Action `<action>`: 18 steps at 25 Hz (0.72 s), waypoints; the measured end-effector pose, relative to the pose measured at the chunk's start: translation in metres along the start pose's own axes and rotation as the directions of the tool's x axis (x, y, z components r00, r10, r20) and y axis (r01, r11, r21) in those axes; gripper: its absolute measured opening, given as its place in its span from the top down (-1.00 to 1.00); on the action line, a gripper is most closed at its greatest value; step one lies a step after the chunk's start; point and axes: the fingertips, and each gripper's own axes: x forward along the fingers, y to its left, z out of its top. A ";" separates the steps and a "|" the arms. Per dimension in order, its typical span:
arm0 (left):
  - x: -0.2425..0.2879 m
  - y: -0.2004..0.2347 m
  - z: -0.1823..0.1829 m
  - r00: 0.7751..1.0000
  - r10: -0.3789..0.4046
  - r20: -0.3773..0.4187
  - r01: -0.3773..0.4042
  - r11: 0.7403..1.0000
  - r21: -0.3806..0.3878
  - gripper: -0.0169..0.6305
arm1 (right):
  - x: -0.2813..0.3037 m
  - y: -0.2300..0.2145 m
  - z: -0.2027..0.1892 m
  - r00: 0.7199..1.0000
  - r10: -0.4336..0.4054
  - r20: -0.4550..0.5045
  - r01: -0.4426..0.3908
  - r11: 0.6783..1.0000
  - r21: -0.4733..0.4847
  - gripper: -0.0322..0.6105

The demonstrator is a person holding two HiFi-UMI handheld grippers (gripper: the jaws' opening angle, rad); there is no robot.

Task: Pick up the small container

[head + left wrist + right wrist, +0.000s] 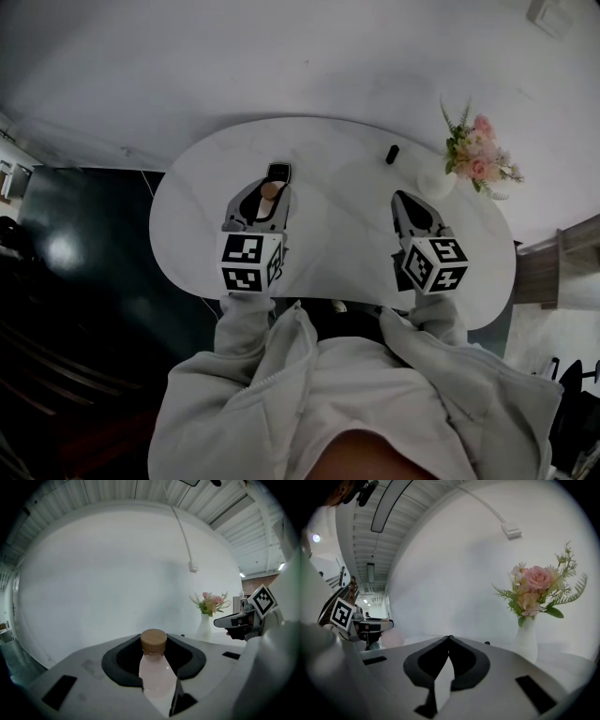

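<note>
The small container is a pale pink bottle point(153, 672) with a round wooden cap point(153, 641). My left gripper point(154, 660) is shut on its body, with the black pads on either side. In the head view the cap point(270, 189) shows between the left gripper's point(269, 187) jaws over the white table point(337, 234). Whether the bottle touches the table I cannot tell. My right gripper point(403, 199) is to the right of it, shut and empty, its tips meeting point(449, 639).
A white vase point(437, 181) with pink flowers point(476, 155) stands at the table's far right, near the right gripper. A small black object point(392, 155) lies behind it. A white wall rises beyond the table, and dark floor is to the left.
</note>
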 end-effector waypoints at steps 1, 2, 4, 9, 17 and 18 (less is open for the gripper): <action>-0.002 0.000 0.001 1.000 0.003 0.006 -0.003 1.000 -0.004 0.54 | 0.000 0.000 0.002 1.000 -0.001 0.005 0.001 1.000 -0.004 0.75; -0.003 0.001 0.002 1.000 0.007 0.012 -0.007 1.000 -0.007 0.54 | 0.001 -0.001 0.005 1.000 -0.002 0.010 0.002 1.000 -0.007 0.75; -0.005 0.001 0.004 1.000 0.011 0.024 -0.010 1.000 -0.012 0.54 | 0.002 -0.002 0.009 1.000 -0.006 0.017 0.006 1.000 -0.013 0.75; -0.010 0.000 0.009 0.999 0.003 0.045 -0.001 1.000 -0.030 0.54 | 0.001 -0.002 0.019 0.999 -0.012 0.036 0.014 0.999 -0.050 0.75; -0.015 0.000 0.012 0.998 -0.002 0.063 0.005 0.999 -0.034 0.54 | -0.005 -0.004 0.023 0.996 -0.047 0.070 0.051 0.997 -0.054 0.75; -0.016 0.000 0.011 0.998 -0.003 0.064 0.005 0.999 -0.038 0.54 | -0.006 -0.005 0.025 0.995 -0.057 0.081 0.061 0.997 -0.056 0.75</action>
